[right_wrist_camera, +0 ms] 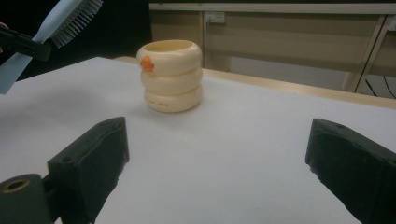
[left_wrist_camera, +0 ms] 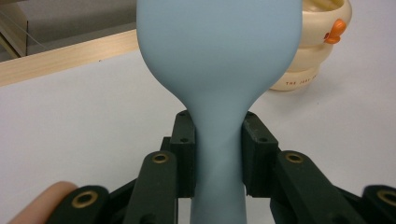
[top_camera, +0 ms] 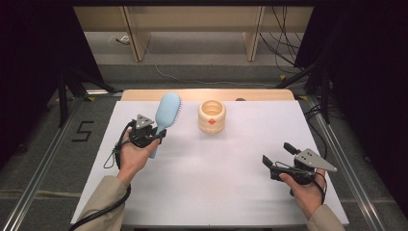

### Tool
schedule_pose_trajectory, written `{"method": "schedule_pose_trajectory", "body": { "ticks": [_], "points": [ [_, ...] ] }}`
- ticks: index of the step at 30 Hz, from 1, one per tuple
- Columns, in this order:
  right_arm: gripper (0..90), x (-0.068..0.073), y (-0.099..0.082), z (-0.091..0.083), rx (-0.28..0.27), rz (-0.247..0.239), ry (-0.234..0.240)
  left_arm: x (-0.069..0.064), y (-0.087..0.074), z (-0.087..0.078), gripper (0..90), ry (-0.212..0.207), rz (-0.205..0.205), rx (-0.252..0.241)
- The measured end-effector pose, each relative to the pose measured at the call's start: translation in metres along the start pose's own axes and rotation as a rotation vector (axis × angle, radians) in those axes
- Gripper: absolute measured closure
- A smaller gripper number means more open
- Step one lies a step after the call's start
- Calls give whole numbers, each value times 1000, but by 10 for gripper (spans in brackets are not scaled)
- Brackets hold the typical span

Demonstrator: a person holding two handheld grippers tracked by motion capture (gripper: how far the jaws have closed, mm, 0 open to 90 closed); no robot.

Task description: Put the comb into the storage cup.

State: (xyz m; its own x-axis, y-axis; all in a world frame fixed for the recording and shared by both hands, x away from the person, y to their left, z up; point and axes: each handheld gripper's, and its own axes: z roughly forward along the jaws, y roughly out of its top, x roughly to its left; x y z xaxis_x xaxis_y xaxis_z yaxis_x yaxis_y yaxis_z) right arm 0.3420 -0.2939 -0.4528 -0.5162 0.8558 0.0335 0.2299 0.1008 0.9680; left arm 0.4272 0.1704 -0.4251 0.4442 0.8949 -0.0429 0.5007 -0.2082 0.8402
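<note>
A light blue hairbrush (top_camera: 166, 115) is held above the left part of the white table, head pointing away and bristles facing right. My left gripper (top_camera: 157, 133) is shut on its handle (left_wrist_camera: 218, 154), just below the head. A cream ribbed cup (top_camera: 211, 116) with a small orange duck mark stands upright at the table's far middle, to the right of the brush. The cup (right_wrist_camera: 171, 75) shows again in the right gripper view, with the brush (right_wrist_camera: 56, 23) at the upper left. My right gripper (top_camera: 278, 154) hovers open at the right front, its jaws wide apart and empty.
The white table (top_camera: 211, 183) ends in a wooden strip (top_camera: 207, 94) at the far side. Beyond it are wooden table legs, cables on the floor and dark stands at both sides.
</note>
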Motion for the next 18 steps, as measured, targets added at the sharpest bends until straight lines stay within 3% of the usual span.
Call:
{"method": "schedule_pose_trajectory", "body": {
  "ticks": [18],
  "points": [
    [70,2,0,2,3,-1,5,-10,3,-1,697,-27,9,-25]
  ]
}}
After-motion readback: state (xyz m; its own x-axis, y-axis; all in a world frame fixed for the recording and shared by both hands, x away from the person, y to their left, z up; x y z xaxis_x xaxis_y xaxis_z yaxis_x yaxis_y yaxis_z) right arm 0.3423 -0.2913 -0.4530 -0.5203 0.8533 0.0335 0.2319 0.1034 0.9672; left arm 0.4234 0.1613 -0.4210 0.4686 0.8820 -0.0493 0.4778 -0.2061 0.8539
